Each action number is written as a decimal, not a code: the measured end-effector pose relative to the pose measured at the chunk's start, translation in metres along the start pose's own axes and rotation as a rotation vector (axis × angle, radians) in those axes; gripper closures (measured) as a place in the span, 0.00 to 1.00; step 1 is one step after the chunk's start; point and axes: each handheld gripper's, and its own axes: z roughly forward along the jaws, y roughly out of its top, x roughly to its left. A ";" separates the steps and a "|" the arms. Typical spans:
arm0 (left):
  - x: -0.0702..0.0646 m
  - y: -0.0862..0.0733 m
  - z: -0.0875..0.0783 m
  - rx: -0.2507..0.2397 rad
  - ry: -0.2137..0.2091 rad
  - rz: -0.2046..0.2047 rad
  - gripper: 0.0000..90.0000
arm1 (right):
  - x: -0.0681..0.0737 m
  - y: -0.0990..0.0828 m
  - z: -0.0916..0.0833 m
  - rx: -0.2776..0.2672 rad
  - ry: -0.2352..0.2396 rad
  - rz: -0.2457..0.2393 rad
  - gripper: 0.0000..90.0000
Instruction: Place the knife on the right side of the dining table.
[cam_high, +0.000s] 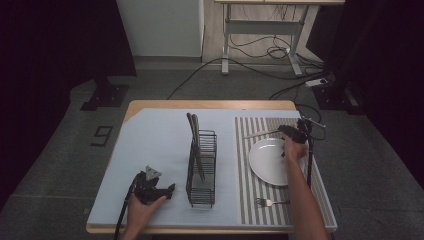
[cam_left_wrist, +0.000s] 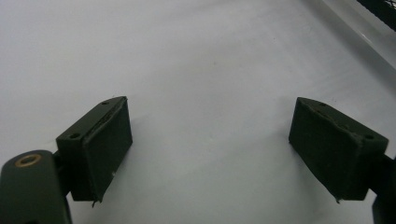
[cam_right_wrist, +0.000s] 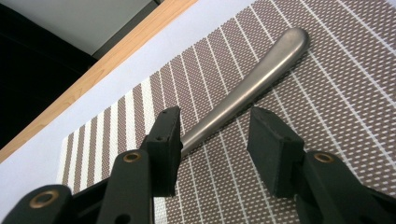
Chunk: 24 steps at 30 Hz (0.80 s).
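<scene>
Near edge of the tabletop (cam_high: 150, 107): left gripper (cam_high: 159, 190) rests low on the pale blue sheet (cam_high: 155, 145), jaws spread wide with bare sheet between them, open room on all sides but the wire rack (cam_high: 202, 170) just to its right. A fork (cam_high: 270, 202) lies on the striped mat (cam_high: 250, 175) near the front edge; the white plate (cam_high: 267, 160) sits beyond. Far corner: right gripper (cam_right_wrist: 215, 135) stands over a metal utensil handle (cam_right_wrist: 261, 79) lying on the mat, jaws parted, handle between them, pads not pressing. The right gripper view shows the handle's rounded end; its working end is hidden behind the jaws. The high view gives it small and blurred.
</scene>
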 end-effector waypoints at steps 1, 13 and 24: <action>0.000 0.000 0.000 0.000 0.000 0.000 0.14 | 0.000 0.000 0.000 0.002 0.003 0.005 0.60; 0.000 0.000 0.000 0.000 0.000 0.000 0.14 | 0.010 0.006 -0.012 -0.056 0.036 -0.062 0.57; 0.000 0.000 0.000 0.000 0.000 -0.001 0.14 | 0.021 0.022 -0.014 -0.074 -0.013 -0.210 0.54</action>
